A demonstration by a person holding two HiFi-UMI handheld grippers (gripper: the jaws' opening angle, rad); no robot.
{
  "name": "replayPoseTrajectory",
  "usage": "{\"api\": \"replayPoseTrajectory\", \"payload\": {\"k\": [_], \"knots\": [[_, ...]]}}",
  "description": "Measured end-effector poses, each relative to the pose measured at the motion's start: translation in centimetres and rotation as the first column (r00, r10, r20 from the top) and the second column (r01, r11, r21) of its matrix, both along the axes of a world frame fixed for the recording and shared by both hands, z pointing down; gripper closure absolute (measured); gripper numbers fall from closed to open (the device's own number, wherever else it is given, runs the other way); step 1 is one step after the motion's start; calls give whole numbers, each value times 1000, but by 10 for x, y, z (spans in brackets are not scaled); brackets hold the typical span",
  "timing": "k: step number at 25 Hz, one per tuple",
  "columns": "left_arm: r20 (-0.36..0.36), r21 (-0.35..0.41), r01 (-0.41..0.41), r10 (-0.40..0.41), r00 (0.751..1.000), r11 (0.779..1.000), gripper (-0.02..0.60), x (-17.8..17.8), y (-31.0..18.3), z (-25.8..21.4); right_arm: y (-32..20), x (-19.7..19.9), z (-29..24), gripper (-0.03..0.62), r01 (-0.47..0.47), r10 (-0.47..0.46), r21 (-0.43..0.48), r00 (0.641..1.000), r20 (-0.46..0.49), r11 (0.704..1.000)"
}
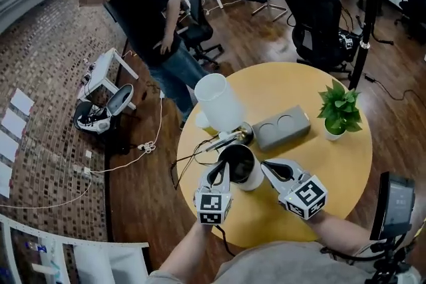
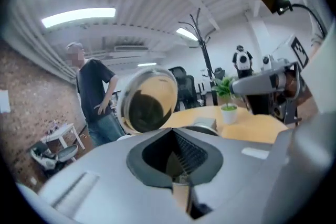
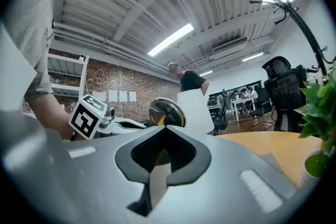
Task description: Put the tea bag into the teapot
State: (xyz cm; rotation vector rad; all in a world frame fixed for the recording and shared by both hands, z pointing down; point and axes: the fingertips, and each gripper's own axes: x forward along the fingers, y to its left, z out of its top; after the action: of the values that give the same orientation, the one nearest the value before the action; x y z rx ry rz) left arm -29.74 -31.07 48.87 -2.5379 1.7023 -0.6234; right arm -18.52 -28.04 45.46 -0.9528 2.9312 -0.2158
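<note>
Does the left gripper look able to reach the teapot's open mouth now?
Probably yes: the left gripper sits right beside the teapot, its mouth is uncovered, and nothing stands between them.

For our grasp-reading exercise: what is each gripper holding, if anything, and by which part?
It cannot be told. The left gripper and right gripper are both shut beside the teapot, and nothing recognisable shows between either's jaws.

Teapot [image 1: 238, 164] inside too dark to tell, coat stand [image 1: 363, 10] top cut off
</note>
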Motion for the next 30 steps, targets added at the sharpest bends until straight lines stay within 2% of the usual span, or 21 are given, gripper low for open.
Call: {"api": "replayPoseTrajectory", "payload": {"k": [3, 6, 14, 20, 26, 30], "knots": [[-193, 65, 82, -68, 979, 994, 579, -4, 17, -15, 8, 0, -2, 591, 31, -31, 14, 999, -13, 999], [-267, 89, 121, -94, 959, 989, 580, -4, 32, -22, 17, -1, -4, 591, 54, -54, 21, 998, -17, 998], [-315, 128, 155, -109, 943, 980, 580, 17, 62, -40, 35, 5, -12, 591, 124, -123, 27, 992, -10, 992], [-339, 138, 203, -146, 929, 969, 580, 39, 98, -43, 55, 9, -14, 591, 219, -219, 36, 976, -5, 975], [-367, 143, 198, -134, 921, 970, 580, 49, 150, -41, 90, 12, -12, 591, 220, -220, 43, 976, -10, 975], [-396, 155, 191, -116, 911, 969, 580, 57, 188, -42, 130, 19, -13, 591, 206, -205, 49, 978, -29, 977]]}}
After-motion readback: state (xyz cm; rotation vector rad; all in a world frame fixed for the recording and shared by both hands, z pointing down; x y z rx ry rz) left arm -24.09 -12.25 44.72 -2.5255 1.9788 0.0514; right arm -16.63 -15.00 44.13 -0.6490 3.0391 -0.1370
